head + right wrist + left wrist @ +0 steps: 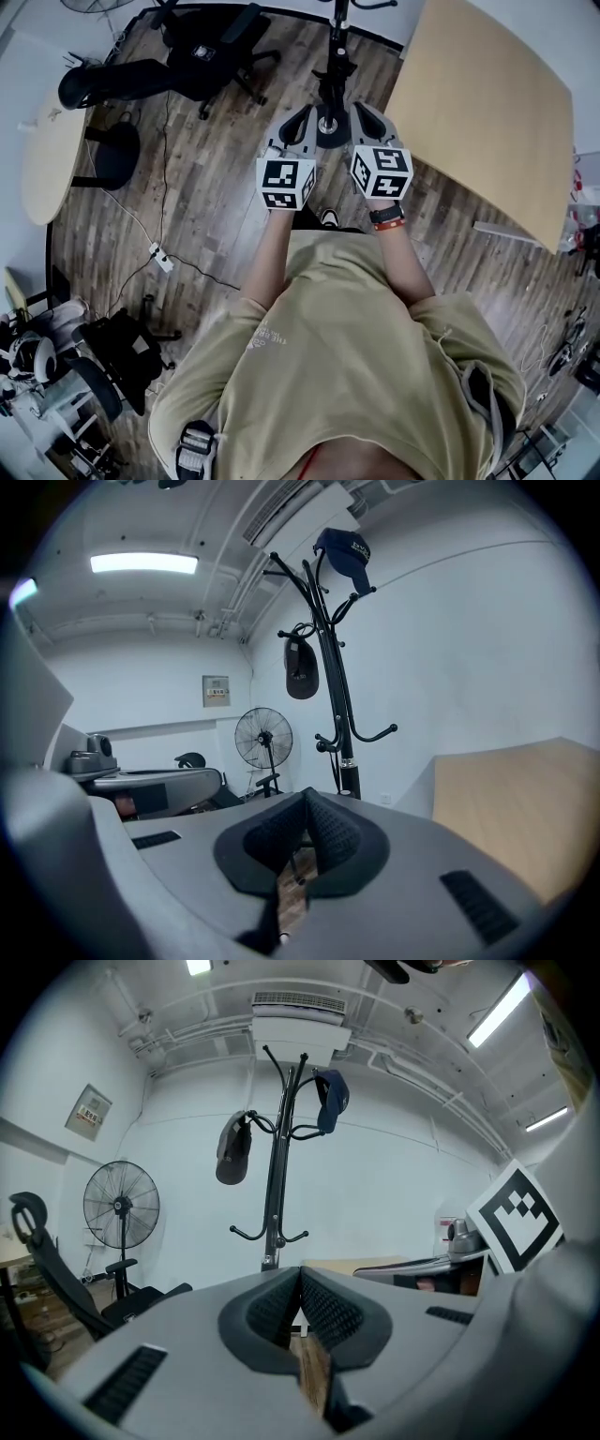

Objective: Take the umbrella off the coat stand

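Observation:
The black coat stand [338, 42] rises straight ahead of me, its round base [328, 126] on the wood floor between my two grippers. A dark cap [232, 1151] and a blue cap [331, 1092] hang on its upper hooks; the lower hooks [375, 733] are bare. I can make out no umbrella in any view. My left gripper [305, 112] and right gripper [359, 108] are held side by side, a little short of the pole [277, 1157]. Both are shut with nothing between the pads, as the left gripper view [300, 1274] and the right gripper view [306, 797] show.
A large wooden table [487, 103] stands to the right and a round-edged one [47, 164] to the left. Black office chairs [211, 47] sit at the back left, another chair [117, 347] at the near left. A pedestal fan [121, 1206] stands left of the stand. A power strip [161, 258] with cables lies on the floor.

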Motion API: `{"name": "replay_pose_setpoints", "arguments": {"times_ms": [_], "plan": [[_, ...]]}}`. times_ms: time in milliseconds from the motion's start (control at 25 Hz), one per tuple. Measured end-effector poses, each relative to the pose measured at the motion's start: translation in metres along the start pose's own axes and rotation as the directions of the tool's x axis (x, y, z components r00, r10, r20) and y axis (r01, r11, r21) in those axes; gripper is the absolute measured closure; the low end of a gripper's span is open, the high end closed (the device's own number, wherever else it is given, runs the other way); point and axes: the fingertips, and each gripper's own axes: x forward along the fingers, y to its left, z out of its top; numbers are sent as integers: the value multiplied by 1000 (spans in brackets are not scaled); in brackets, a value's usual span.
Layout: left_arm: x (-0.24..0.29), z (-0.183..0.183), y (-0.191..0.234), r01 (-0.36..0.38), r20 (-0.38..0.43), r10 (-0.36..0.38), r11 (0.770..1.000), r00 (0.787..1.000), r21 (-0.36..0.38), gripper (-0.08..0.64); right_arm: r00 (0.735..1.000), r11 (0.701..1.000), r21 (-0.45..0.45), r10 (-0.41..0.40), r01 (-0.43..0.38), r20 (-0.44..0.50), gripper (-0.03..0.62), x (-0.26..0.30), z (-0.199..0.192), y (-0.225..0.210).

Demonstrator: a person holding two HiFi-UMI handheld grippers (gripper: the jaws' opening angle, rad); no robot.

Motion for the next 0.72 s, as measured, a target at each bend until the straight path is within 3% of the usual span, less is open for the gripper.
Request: {"name": "replay_pose_setpoints", "arguments": {"times_ms": [200,480,720], "plan": [[28,-6,11,53,2,-53,998,999,15,535,999,999,14,-43,43,12,588,25,0,-17],[63,6,20,89,23,-90,996,996,21,535,999,999,7,-44,44,-3,586,54,8,-27],[84,-3,36,89,2,-89,996,996,7,535,999,999,10,-50,51,-18,584,75,6,-35]]}}
